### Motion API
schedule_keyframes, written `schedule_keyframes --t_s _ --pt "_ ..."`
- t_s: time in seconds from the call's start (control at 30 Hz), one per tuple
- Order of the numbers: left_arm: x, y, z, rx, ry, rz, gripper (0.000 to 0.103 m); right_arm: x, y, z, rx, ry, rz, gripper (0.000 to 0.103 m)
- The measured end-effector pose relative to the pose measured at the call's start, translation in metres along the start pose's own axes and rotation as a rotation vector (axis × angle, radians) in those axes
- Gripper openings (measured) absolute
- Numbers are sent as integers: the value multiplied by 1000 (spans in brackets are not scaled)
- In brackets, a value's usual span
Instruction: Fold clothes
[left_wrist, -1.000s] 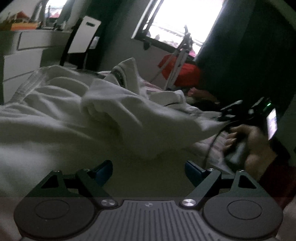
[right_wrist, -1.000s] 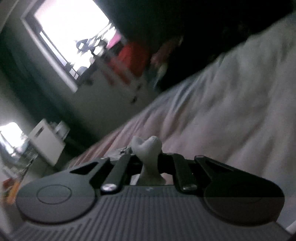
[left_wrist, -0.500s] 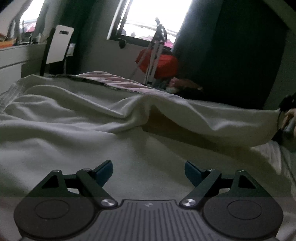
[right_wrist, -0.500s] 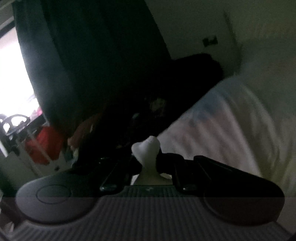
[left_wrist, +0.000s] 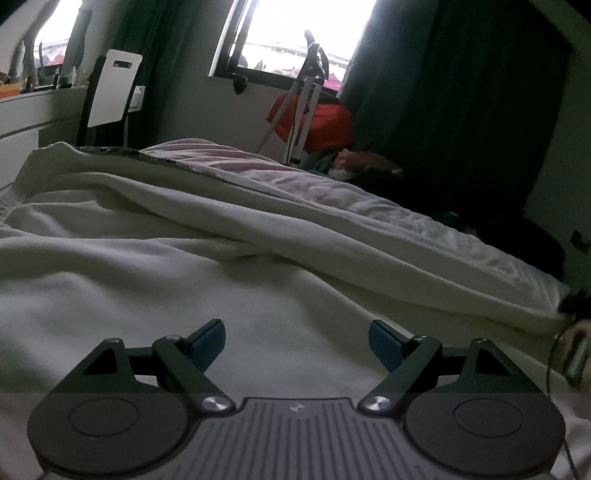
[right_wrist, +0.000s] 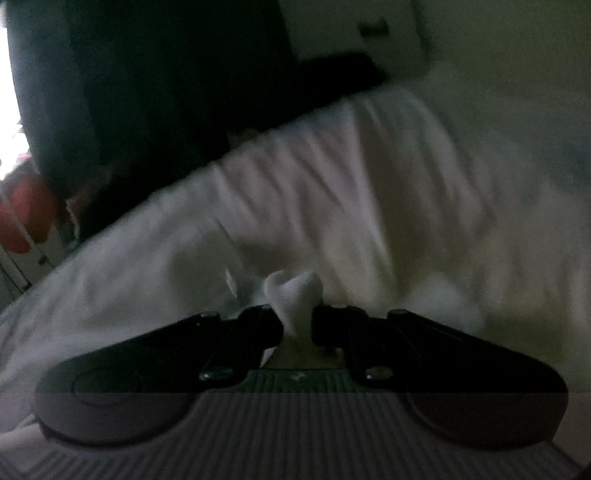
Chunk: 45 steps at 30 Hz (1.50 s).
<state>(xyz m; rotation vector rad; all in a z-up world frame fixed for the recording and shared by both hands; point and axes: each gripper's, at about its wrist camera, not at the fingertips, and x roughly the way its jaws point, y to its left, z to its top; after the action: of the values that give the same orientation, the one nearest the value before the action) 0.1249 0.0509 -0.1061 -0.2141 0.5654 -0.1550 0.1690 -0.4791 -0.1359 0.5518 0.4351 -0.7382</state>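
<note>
Cream-white cloth (left_wrist: 155, 295) is spread across the bed right in front of the left gripper (left_wrist: 297, 341), whose blue-padded fingers (left_wrist: 208, 339) are held wide apart with nothing between them, just above the fabric. No brand, label or readable writing can be made out in either view. A long fold of the same garment is seen running across the bed toward the right edge, where part of a hand (left_wrist: 576, 347) is glimpsed. In the blurred, dim right wrist view, the right gripper (right_wrist: 297, 321) is clamped together on a small bunched tuft of white fabric (right_wrist: 293, 295), which pokes up between the black fingers. Beyond it, a pale rumpled sheet (right_wrist: 332, 192) is seen. Farther back, a pink-striped cover (left_wrist: 229, 158), a white chair (left_wrist: 114, 88), a tripod (left_wrist: 306, 96), a red bundle (left_wrist: 317, 125) and dark curtains (left_wrist: 450, 103) are shown beneath a bright window (left_wrist: 306, 33).
</note>
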Motion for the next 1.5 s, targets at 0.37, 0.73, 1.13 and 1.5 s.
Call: schedule_keyframes --t_s 0.37,0.73,1.13,1.5 --pt "-7 -8 -3 29 -5 5 87 -7 -3 23 -20 -89 73 13" --pt "-13 -26 -6 123 -49 38 87 -4 -41 13 5 -45 157 86" --pt "-47 -36 1 225 -171 81 88 -140 -4 12 -289 -74 289 86" --pt "-108 -31 17 205 -185 84 88 -280 4 -21 -407 -70 542 86"
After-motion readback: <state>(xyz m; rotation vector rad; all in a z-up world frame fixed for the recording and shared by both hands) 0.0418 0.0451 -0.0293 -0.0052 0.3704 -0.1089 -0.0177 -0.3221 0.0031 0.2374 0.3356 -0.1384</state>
